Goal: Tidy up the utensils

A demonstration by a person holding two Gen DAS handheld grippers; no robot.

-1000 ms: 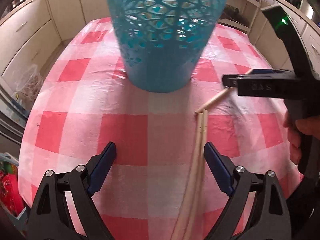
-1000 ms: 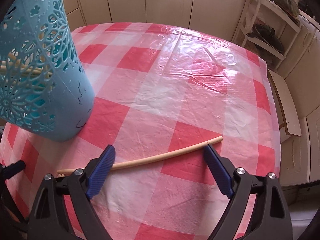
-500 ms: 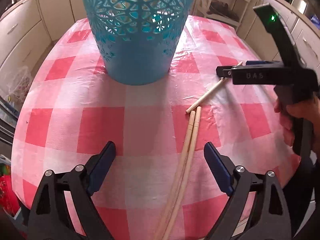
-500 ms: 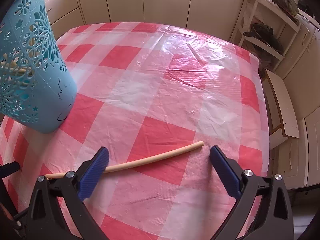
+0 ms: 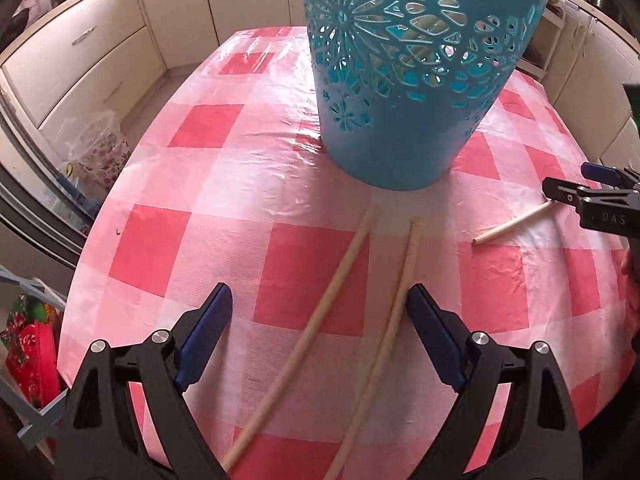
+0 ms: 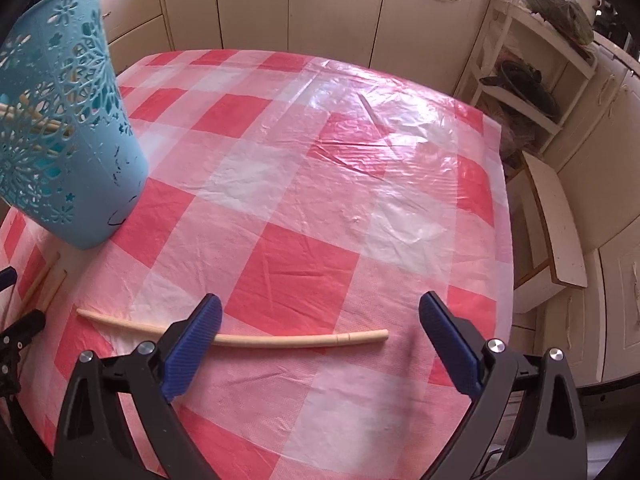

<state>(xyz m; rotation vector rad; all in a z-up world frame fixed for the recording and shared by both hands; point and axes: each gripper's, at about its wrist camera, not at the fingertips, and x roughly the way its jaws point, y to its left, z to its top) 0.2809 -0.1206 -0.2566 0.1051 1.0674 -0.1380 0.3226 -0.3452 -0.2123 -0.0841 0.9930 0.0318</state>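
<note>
My left gripper (image 5: 320,340) and right gripper (image 6: 320,344) match: black plastic arms, silver rivets, ribbed blue pads (image 6: 192,344). The right one's side carries pale embossed lettering.

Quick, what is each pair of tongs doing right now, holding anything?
Left tongs: open, holding nothing; two chopsticks lie between them.
Right tongs: open, holding nothing; one chopstick lies beneath them.
</note>
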